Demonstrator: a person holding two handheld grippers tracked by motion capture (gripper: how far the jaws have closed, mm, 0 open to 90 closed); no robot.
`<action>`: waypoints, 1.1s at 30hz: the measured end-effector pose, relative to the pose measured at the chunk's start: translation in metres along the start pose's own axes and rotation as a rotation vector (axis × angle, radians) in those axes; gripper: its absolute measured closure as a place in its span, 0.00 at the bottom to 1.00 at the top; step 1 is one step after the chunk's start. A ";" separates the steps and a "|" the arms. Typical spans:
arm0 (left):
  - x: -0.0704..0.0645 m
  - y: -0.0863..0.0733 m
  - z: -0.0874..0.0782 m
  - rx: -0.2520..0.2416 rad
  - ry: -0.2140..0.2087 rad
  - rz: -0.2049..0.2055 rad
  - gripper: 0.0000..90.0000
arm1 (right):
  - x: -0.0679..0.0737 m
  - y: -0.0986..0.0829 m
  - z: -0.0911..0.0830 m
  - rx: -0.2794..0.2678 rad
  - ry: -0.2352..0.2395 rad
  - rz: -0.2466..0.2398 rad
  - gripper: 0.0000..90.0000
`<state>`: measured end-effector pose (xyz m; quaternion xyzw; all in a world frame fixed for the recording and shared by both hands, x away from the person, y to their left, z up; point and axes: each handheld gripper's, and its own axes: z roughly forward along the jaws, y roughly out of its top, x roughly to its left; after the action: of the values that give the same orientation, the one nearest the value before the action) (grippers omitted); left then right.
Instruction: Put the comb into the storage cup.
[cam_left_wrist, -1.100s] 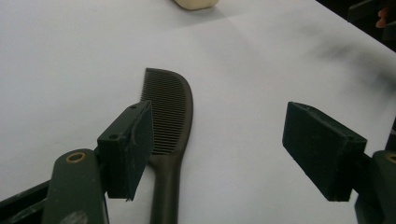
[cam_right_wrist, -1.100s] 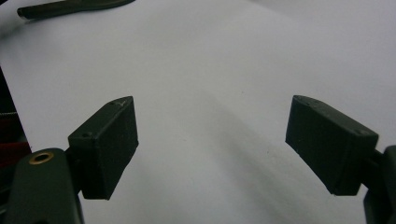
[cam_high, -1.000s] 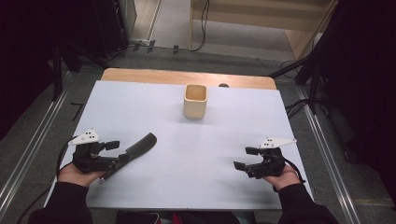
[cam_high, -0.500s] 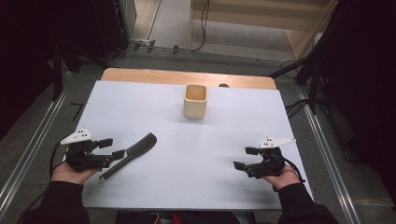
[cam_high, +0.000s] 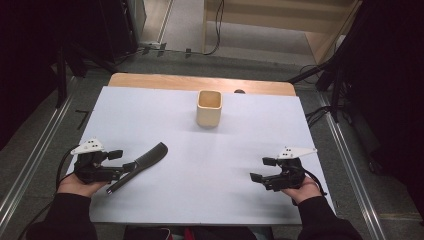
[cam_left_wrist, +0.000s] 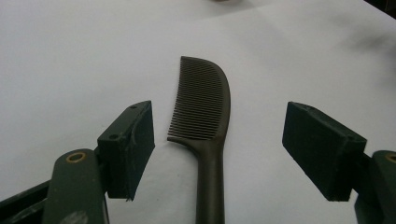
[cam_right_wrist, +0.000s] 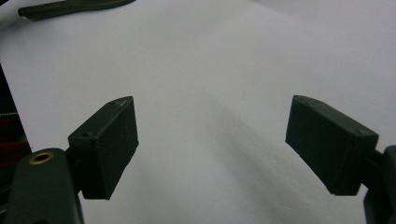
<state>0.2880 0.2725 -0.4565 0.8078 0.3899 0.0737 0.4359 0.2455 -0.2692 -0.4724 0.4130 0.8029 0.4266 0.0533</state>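
A dark comb (cam_high: 148, 157) lies slantwise on the white sheet at the near left, its toothed end pointing away from me. My left gripper (cam_high: 121, 160) is open, one jaw on each side of the comb's handle and not touching it. In the left gripper view the comb (cam_left_wrist: 205, 100) runs up between the black jaws of the left gripper (cam_left_wrist: 218, 128), teeth facing left. My right gripper (cam_high: 261, 169) rests open at the near right with nothing between its jaws. The right gripper view shows that right gripper (cam_right_wrist: 211, 135) over bare sheet, with the comb's handle (cam_right_wrist: 70, 7) far off at the top left.
A pale wooden square cup (cam_high: 209, 107) stands upright at the far middle of the white sheet (cam_high: 215, 165). A strip of wooden tabletop (cam_high: 165, 82) shows beyond the sheet. Metal rails run along both sides of the table.
My left gripper has drawn back a little to the left along the comb's handle. The comb, the cup and the right gripper have kept their places.
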 end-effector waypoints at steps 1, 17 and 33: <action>0.000 0.000 0.000 0.001 0.006 0.002 0.28 | 0.000 0.000 0.000 0.000 0.000 0.000 0.17; 0.001 -0.014 -0.003 0.028 0.022 0.013 0.28 | 0.000 0.001 -0.003 -0.007 0.002 -0.001 0.17; -0.001 -0.031 -0.004 0.098 0.023 -0.002 0.28 | 0.000 0.010 0.006 0.003 0.023 -0.026 0.17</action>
<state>0.2680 0.2842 -0.4778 0.8268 0.3991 0.0635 0.3913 0.2537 -0.2626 -0.4689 0.3975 0.8094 0.4294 0.0492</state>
